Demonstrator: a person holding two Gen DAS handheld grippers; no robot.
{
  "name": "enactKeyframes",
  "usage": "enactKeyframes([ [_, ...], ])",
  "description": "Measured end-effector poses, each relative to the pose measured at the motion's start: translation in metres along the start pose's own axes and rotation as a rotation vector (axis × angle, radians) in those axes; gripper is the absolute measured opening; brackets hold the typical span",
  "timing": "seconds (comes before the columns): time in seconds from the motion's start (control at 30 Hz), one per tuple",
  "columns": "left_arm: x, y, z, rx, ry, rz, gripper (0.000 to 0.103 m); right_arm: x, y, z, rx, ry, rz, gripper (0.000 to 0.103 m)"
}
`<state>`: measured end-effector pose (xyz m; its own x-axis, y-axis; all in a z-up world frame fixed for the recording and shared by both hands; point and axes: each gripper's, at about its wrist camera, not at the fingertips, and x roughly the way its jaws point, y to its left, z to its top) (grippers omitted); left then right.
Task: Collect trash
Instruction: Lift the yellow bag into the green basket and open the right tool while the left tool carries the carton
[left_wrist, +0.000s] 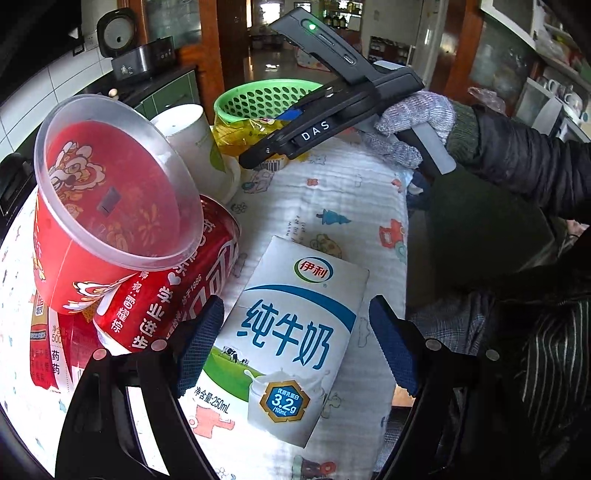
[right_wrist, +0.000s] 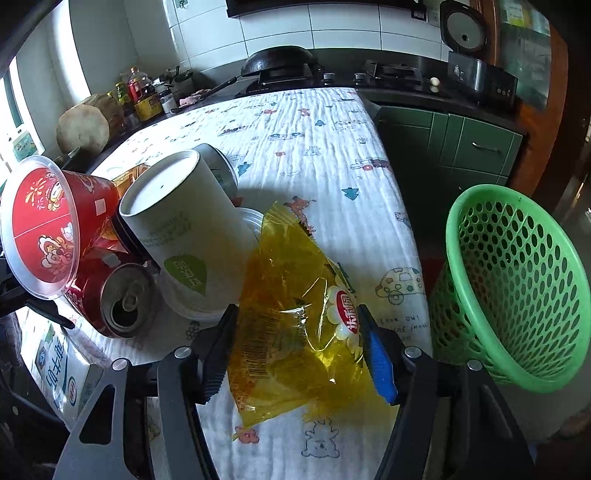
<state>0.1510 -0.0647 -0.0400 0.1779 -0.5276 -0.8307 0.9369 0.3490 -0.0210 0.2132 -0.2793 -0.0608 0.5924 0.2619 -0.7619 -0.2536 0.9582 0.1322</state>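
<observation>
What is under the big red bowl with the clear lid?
The red bowl leans tipped on a red soda can lying on its side. A red packet pokes out lower down. Whatever else sits beneath is covered by the bowl.

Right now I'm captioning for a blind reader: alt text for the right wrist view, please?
Gripper jaws close around a yellow snack bag on a patterned tablecloth; a green basket waits right, cups and a can left.
</observation>
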Motion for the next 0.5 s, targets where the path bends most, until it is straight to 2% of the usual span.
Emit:
enactKeyframes([
  [0.17, 0.008, 0.001, 0.0, 0.017, 0.042, 0.02, 0.079, -0.005, 0.0, -0.001, -0.001, -0.012, 0.004, 0.055],
  [0.33, 0.014, 0.001, 0.001, 0.012, 0.047, 0.021, 0.079, -0.014, -0.002, -0.002, 0.007, -0.028, 0.015, 0.051],
  [0.5, 0.011, -0.005, 0.001, -0.01, 0.032, 0.044, 0.072, -0.028, -0.01, -0.006, 0.028, -0.056, 0.026, 0.048],
])
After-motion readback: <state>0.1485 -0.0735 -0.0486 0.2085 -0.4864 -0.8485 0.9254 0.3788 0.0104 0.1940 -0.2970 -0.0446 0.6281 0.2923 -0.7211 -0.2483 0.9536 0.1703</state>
